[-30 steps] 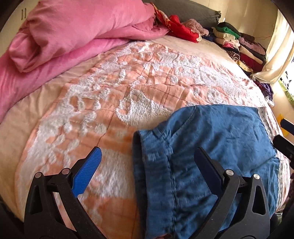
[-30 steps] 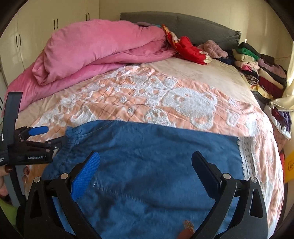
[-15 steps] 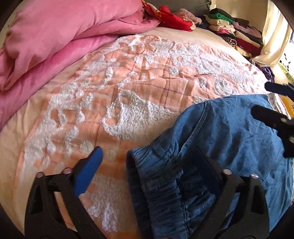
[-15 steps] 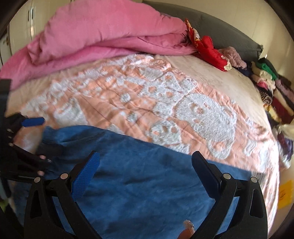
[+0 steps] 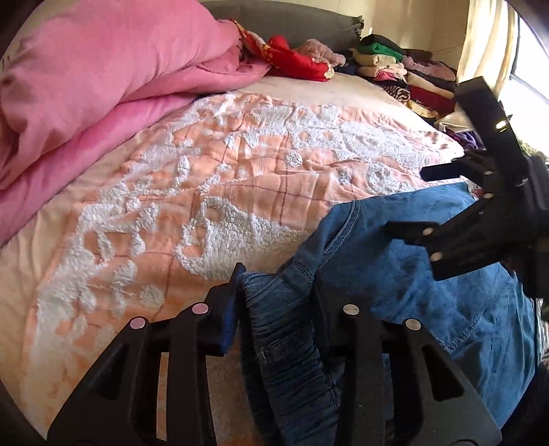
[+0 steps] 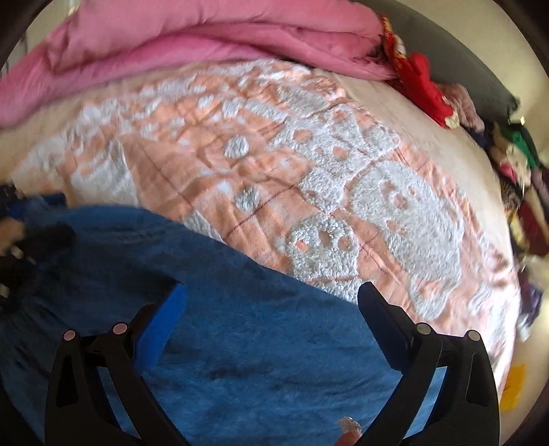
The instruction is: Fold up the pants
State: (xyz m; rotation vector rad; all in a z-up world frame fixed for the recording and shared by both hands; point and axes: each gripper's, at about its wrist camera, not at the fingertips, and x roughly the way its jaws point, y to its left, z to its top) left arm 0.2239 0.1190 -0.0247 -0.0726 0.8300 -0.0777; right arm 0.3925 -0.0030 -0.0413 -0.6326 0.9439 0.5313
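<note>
Blue denim pants (image 5: 429, 295) lie on the peach and white bedspread (image 5: 219, 192). My left gripper (image 5: 278, 284) is shut on the gathered waistband (image 5: 274, 326) at the pants' left corner, which bunches up between the fingers. My right gripper (image 6: 271, 295) is open, hovering low over the flat blue denim (image 6: 247, 350) near its far edge. It also shows in the left wrist view (image 5: 480, 219), open above the pants on the right. The left gripper is a dark blur at the left edge of the right wrist view (image 6: 20, 247).
A pink duvet (image 5: 103, 79) is heaped at the back left of the bed. Red cloth (image 5: 295, 61) and stacks of folded clothes (image 5: 405, 72) line the back right by a grey headboard (image 5: 308, 17). A curtain (image 5: 487, 44) hangs at the right.
My left gripper has moved in and closed on the waistband corner, lifting and bunching it. My right gripper has dropped lower and forward over the pants, staying open.
</note>
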